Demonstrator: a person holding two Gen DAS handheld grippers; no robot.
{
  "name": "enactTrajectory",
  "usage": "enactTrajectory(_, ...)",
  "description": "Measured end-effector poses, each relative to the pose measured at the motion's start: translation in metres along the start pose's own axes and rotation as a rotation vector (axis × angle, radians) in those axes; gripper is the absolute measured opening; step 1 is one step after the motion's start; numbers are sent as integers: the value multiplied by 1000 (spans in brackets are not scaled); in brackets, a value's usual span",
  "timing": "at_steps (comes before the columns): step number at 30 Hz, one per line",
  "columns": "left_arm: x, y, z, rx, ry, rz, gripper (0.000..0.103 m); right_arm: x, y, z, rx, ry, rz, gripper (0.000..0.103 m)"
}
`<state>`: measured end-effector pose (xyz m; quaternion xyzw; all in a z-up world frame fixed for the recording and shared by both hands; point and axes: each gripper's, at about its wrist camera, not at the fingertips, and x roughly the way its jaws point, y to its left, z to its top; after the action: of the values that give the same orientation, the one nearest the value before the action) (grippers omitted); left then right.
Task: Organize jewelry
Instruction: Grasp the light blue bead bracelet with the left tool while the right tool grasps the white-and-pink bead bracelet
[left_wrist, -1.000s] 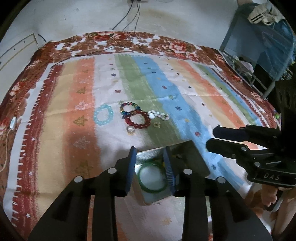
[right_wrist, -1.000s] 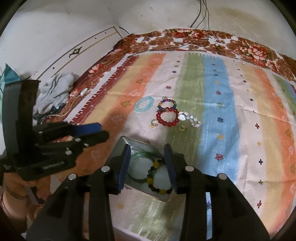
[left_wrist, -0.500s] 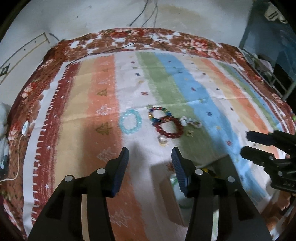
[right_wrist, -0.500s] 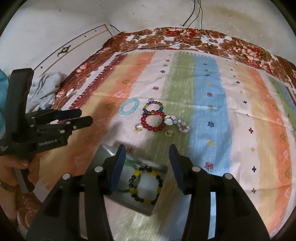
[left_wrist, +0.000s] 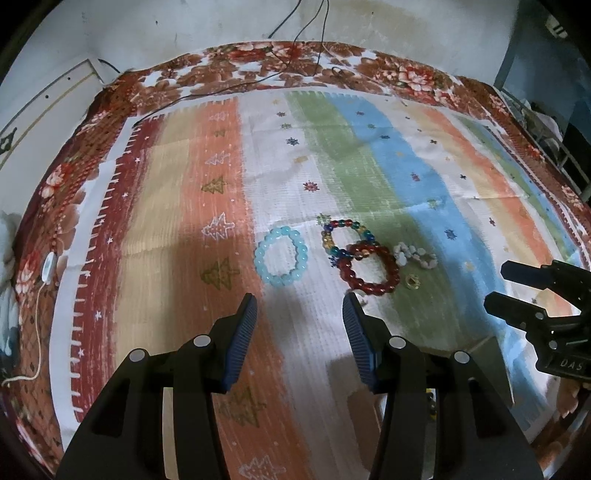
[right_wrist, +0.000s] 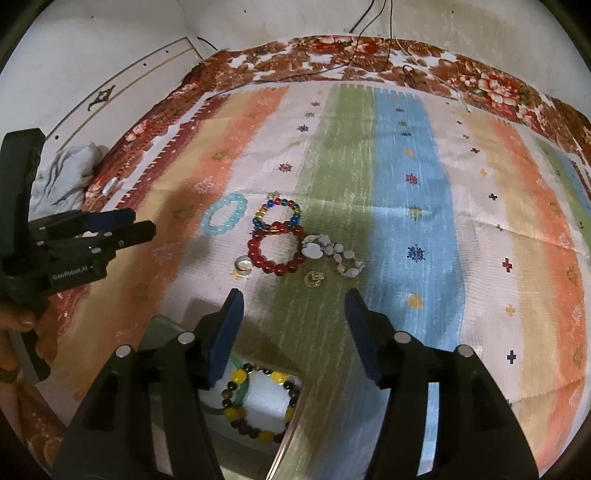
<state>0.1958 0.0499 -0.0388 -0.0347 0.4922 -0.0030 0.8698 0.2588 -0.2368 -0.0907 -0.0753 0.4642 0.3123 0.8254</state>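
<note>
On a striped cloth lie a light blue bead bracelet (left_wrist: 281, 257) (right_wrist: 224, 213), a multicoloured bead bracelet (left_wrist: 345, 236) (right_wrist: 277, 216), a dark red bead bracelet (left_wrist: 371, 268) (right_wrist: 277, 251), a white shell bracelet (left_wrist: 415, 255) (right_wrist: 332, 254), a gold ring (left_wrist: 412, 282) (right_wrist: 314, 278) and a clear ring (right_wrist: 243, 265). A metal tin (right_wrist: 291, 424) holds a yellow-and-black bead bracelet (right_wrist: 258, 402) and a green bangle (right_wrist: 240, 397). My left gripper (left_wrist: 299, 317) is open and empty, just short of the blue bracelet. My right gripper (right_wrist: 293, 314) is open and empty above the tin.
The striped cloth (left_wrist: 369, 166) lies on a floral bedspread (left_wrist: 258, 62). Black cables (left_wrist: 295, 37) run across its far edge. A white corded device (left_wrist: 48, 267) lies at the left. Grey clothing (right_wrist: 62, 177) is piled at the left edge.
Both grippers have opened wider and moved forward. The left gripper has swung left, away from the tin, and now faces the blue bracelet. The right gripper has risen over the tin.
</note>
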Motion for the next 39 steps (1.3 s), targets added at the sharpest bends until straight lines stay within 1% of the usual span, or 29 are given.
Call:
enactTrajectory(4, 11, 8, 8, -18, 16, -2, 48, 12, -10, 9, 30, 15, 8, 58)
enactTrajectory(18, 49, 25, 29, -32, 72, 27, 48, 47, -24, 31, 44, 64, -14, 58)
enactTrajectory(29, 80, 32, 35, -30, 127, 49, 48, 80, -33, 34, 42, 139, -38, 58)
enactTrajectory(39, 103, 32, 38, -28, 170, 35, 48, 104, -41, 32, 30, 193, -58, 58)
